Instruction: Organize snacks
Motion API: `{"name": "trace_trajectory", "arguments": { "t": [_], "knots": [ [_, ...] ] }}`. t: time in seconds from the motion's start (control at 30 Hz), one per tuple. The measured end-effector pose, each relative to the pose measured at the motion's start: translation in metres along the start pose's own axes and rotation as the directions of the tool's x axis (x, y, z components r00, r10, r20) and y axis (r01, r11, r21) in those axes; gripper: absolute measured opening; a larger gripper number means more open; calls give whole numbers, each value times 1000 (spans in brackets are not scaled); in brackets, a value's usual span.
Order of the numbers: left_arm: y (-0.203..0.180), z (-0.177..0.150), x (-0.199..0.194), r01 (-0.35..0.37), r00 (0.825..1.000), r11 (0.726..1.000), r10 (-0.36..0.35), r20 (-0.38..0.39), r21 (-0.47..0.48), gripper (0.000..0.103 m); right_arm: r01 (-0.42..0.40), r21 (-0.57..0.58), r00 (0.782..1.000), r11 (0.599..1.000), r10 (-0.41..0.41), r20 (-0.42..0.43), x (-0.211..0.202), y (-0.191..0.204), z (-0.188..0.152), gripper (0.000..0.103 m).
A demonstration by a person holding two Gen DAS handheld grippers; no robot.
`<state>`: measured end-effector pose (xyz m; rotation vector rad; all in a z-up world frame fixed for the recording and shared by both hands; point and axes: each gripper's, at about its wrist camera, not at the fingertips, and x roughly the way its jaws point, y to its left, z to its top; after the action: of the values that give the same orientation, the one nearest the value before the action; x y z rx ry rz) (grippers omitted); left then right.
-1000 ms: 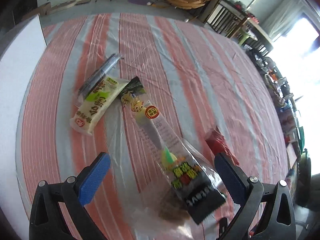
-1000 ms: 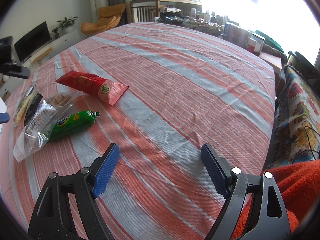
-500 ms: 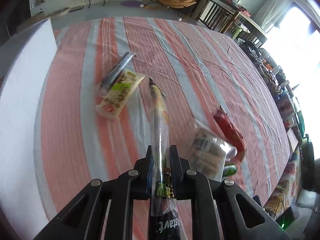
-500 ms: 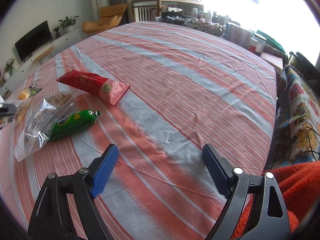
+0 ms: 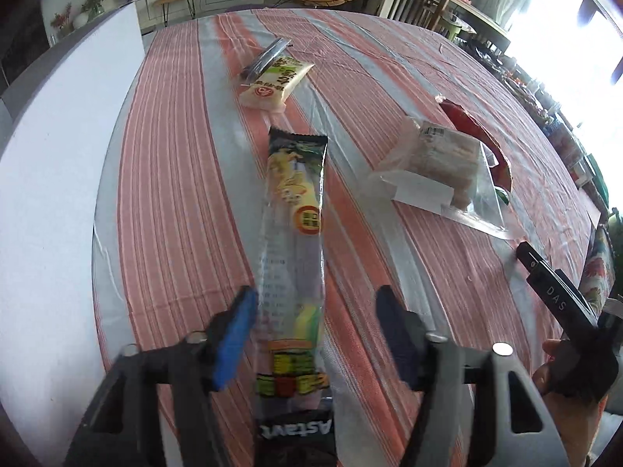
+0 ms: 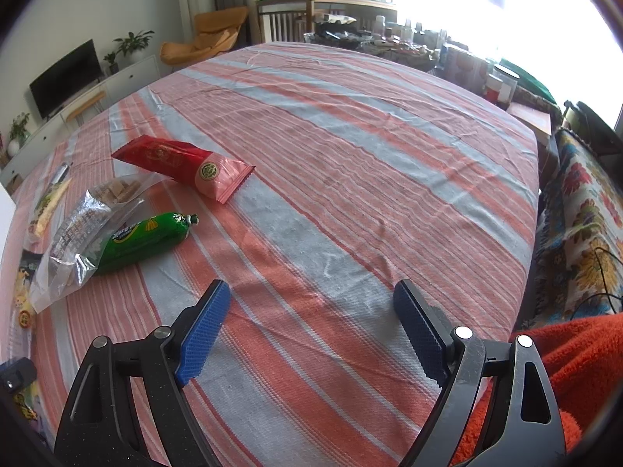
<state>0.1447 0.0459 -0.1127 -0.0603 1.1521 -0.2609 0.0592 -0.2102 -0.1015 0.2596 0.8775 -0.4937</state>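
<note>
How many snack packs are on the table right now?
5, maybe 6: long clear pack between the open left gripper jaws; cream pack beyond it, over a dark wrapper; clear wafer bag; red pack; green pack.

A red, white and grey striped cloth (image 6: 350, 179) covers the large table, lightly creased. Past its far edge stands an orange shell-shaped lounge chair (image 6: 210, 39), with a flat black television screen (image 6: 64, 78) on a long white low cabinet (image 6: 128, 78) to its left; leafy green potted plants (image 6: 132, 43) sit on the cabinet. A wooden side table crowded with bottles and jars (image 6: 350, 19) stands before the bright window. At the right edge lies a floral patterned cushion cover (image 6: 576, 210), and an orange fleece fabric (image 6: 576, 358) fills the lower right corner
</note>
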Motion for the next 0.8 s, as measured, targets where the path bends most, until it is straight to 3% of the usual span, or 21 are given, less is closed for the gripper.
{"name": "trace_trajectory", "arguments": {
  "t": [0.1,0.27,0.33,0.4,0.43,0.53,0.8],
  "knots": [
    [4,-3,1,-7,999,1000,7,38,1,79,4,-1,1000,1000,-4,1,0,1,0,89],
    [-1,-5,7,-80,994,995,75,75,56,88,3,-1,1000,1000,-3,1,0,1,0,89],
    [-8,-9,11,-139,987,986,131,88,95,91,3,-1,1000,1000,-3,1,0,1,-1,89],
    [-8,-12,12,-187,977,978,177,116,87,100,3,-1,1000,1000,-3,1,0,1,-1,89],
    [0,-12,12,-166,981,985,160,112,47,103,3,-1,1000,1000,-3,1,0,1,-1,89],
    [10,-13,10,-190,970,982,187,155,4,103,4,-1,1000,1000,-4,1,0,1,-1,89],
    [15,-14,10,-193,962,981,190,195,-2,103,5,-1,1000,1000,-5,2,0,1,-1,89]
  ]
}}
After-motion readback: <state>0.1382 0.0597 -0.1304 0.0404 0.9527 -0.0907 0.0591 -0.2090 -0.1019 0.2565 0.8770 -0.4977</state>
